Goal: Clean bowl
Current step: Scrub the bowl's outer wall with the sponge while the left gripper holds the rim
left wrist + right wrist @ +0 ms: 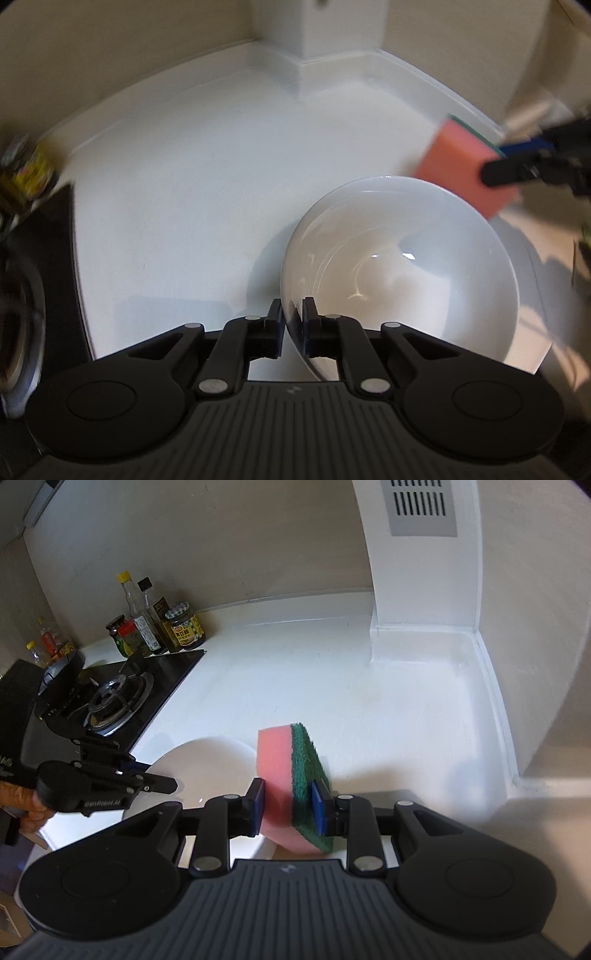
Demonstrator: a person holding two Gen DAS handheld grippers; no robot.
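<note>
The round white glazed ceramic bowl [402, 266] shines glossy and smooth; above its rim, the pink foam sponge [275, 782] with rough green scouring face looks matt

White countertop [303, 686]: carries a black gas hob [122, 698] at frame left, jars and bottles [159, 627] clustered at upper left behind it, white bowl [207, 771] at lower centre.
</note>
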